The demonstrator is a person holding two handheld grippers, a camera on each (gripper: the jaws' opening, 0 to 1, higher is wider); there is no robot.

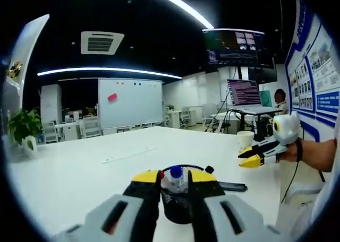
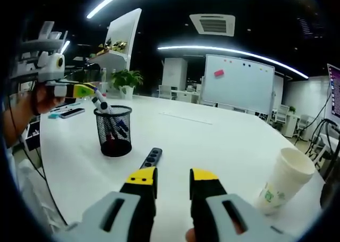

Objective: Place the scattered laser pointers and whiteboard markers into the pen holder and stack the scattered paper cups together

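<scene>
The black mesh pen holder (image 1: 178, 202) sits right in front of my left gripper (image 1: 175, 176), whose jaws stand apart. A blue-capped whiteboard marker (image 1: 175, 173) stands in the holder, its cap between the jaw tips without touching them. A black laser pointer (image 1: 234, 187) lies on the table just right of the holder. In the right gripper view, my right gripper (image 2: 172, 177) is open and holds nothing. The laser pointer (image 2: 151, 157) lies ahead of it, beside the pen holder (image 2: 114, 130). Stacked paper cups (image 2: 284, 181) stand at the right. The left gripper (image 2: 79, 89) hovers over the holder.
The white table (image 1: 79, 167) stretches far ahead. A paper cup (image 1: 245, 139) stands near the right gripper (image 1: 252, 160), held by a person's hand. A potted plant (image 2: 126, 83) and small items (image 2: 71, 113) sit at the far table edge. A whiteboard (image 1: 130, 103) stands behind.
</scene>
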